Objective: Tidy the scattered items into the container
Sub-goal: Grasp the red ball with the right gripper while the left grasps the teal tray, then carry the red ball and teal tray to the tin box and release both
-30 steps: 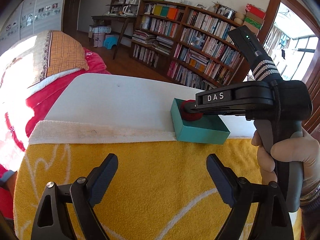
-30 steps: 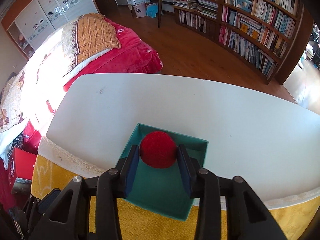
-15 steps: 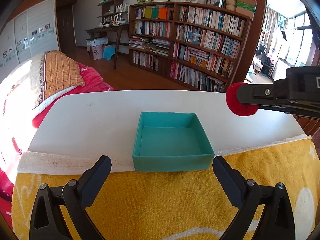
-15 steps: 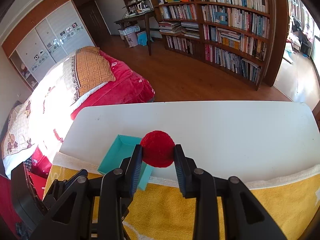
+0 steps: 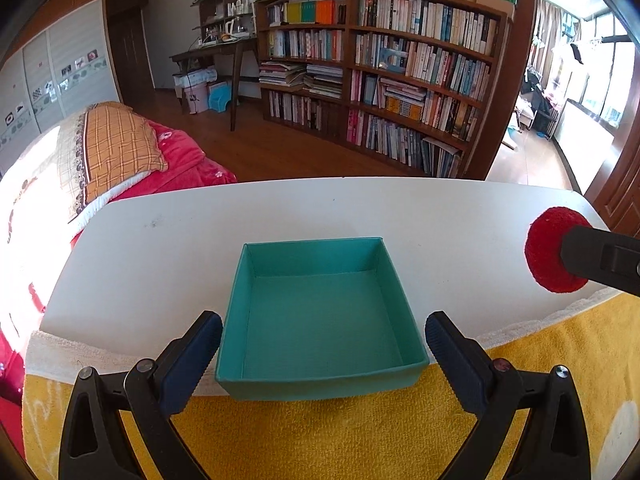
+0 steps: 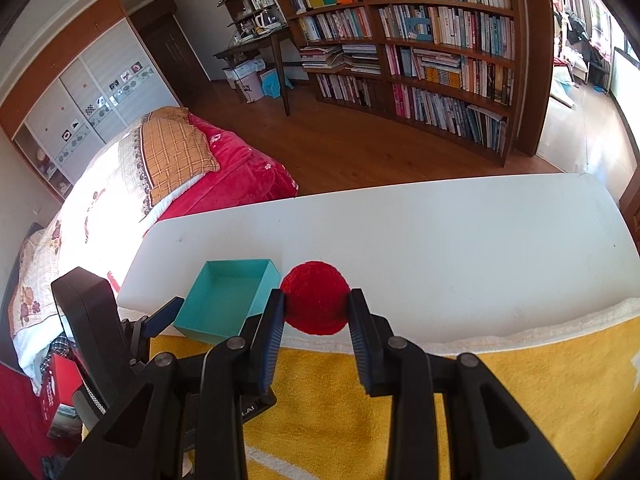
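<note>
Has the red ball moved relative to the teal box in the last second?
Yes. The red ball, held by the right gripper, went from over the teal box to its right, outside.

White table (image 5: pixel 420 220) bare w/ free room beyond teal box (image 5: pixel 320 276); only box walls obstruct.

Yellow towel (image 5: pixel 340 432), bookshelf (image 5: pixel 384 76), bed (image 6: pixel 180 176)

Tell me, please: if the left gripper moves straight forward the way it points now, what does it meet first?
Most likely the teal box: it sits directly ahead of the open left gripper, its near wall between the fingertips. Depth is uncertain, so the fingers may pass on either side of it.
</note>
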The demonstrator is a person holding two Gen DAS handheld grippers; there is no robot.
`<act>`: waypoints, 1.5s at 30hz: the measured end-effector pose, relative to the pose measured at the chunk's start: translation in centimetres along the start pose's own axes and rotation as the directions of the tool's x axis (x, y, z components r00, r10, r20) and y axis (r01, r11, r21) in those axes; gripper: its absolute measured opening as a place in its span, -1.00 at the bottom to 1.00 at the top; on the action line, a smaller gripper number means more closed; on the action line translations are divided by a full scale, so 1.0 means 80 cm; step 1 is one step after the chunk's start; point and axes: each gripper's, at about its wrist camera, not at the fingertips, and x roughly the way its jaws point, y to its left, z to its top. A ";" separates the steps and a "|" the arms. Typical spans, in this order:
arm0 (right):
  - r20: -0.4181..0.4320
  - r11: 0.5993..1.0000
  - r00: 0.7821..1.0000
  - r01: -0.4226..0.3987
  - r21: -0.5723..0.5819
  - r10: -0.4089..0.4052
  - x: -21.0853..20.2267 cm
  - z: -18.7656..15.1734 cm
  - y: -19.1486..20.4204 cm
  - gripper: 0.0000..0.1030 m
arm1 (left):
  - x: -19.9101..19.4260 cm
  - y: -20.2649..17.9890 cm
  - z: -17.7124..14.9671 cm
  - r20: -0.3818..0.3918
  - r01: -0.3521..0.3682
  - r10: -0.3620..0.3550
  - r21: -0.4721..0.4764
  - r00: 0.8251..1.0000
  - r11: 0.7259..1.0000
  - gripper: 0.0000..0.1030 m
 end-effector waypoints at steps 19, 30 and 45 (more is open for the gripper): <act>0.119 1.000 0.993 0.015 -0.025 -0.012 -0.106 -0.040 0.006 -0.32 | -0.053 -0.001 -0.006 0.009 0.124 -0.125 0.041 0.992 0.991 0.70; 0.209 0.998 0.978 0.006 0.064 -0.020 -0.262 -0.130 -0.055 -0.32 | -0.202 -0.077 -0.063 0.070 0.294 -0.306 0.138 0.949 0.946 0.70; 0.260 0.937 0.930 0.178 0.302 -0.261 -0.472 -0.346 -0.253 -0.32 | -0.343 -0.264 -0.171 0.024 0.493 -0.525 0.312 0.851 0.813 0.70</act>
